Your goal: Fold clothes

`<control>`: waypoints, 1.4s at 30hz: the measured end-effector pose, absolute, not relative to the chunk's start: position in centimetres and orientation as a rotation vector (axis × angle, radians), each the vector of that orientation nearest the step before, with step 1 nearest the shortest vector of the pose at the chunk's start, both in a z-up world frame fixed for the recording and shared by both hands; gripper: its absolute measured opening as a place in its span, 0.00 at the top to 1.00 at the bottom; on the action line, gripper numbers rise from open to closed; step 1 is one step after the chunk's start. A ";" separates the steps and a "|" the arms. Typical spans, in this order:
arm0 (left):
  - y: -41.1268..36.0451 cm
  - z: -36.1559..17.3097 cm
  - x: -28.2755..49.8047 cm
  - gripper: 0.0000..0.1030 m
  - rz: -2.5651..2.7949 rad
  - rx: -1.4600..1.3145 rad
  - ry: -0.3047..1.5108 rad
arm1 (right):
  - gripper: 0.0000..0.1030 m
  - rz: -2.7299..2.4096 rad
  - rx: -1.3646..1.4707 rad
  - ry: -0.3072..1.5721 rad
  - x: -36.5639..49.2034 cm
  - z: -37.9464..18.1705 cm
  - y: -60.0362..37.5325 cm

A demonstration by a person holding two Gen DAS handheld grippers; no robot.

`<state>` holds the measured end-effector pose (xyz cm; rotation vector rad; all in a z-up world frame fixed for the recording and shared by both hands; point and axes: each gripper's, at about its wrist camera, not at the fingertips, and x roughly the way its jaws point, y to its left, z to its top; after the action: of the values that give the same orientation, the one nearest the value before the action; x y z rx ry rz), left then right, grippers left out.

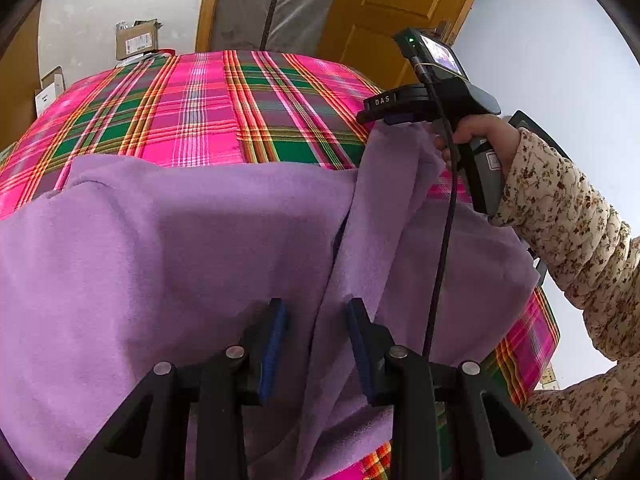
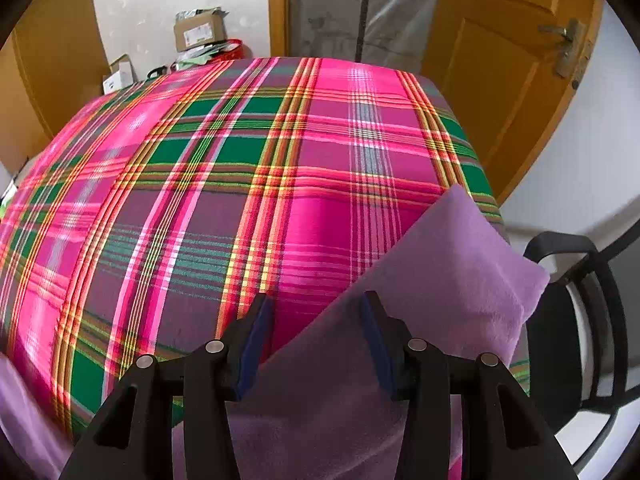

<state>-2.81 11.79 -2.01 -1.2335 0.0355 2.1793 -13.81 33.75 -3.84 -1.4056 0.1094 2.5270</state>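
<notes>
Lying rumpled on plaid cloth [image 2: 240, 184]: lilac fleece garment [image 1: 168, 240], one edge lifted.

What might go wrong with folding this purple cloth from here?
Both hand-held grippers look open, the left and the right, with the purple cloth only lying between their fingers, so a raised fold may drop and crease. The black cable hangs across the cloth and might snag it. A corner sits near the edge of the plaid table cover and could slide off.
</notes>
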 end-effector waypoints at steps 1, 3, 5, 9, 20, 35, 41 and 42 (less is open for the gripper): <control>11.8 -2.0 -2.8 0.69 2.178 -1.234 0.031 | 0.63 2.524 -1.400 0.095 -13.8 -3.8 33.7; 11.7 -2.0 -2.8 0.69 2.178 -1.236 0.023 | 0.76 2.518 -1.392 0.059 -13.6 -3.8 33.5; 11.6 -1.9 -2.7 0.69 2.180 -1.235 0.019 | 0.93 2.504 -1.385 0.014 -13.3 -3.7 33.5; 11.6 -1.9 -2.6 0.69 2.187 -1.236 0.013 | 0.97 2.521 -1.364 0.058 -12.3 -3.5 34.1; 11.8 -2.0 -2.1 0.69 2.206 -1.234 0.021 | 0.97 2.598 -1.199 0.176 -6.8 0.2 35.9; 12.9 -1.7 -1.1 0.69 2.240 -1.229 0.076 | 0.97 2.578 -1.110 0.343 2.5 0.4 38.7; 13.5 -1.6 -0.7 0.69 2.269 -1.229 0.115 | 0.97 2.552 -1.130 0.401 4.5 -1.1 39.5; 13.6 -1.6 -0.7 0.69 2.272 -1.230 0.120 | 0.96 2.548 -1.135 0.402 4.7 -1.3 39.6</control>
<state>-0.74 13.65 -1.65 -1.2297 0.1199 2.2722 4.69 39.58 -1.32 -1.1352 0.4022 2.5479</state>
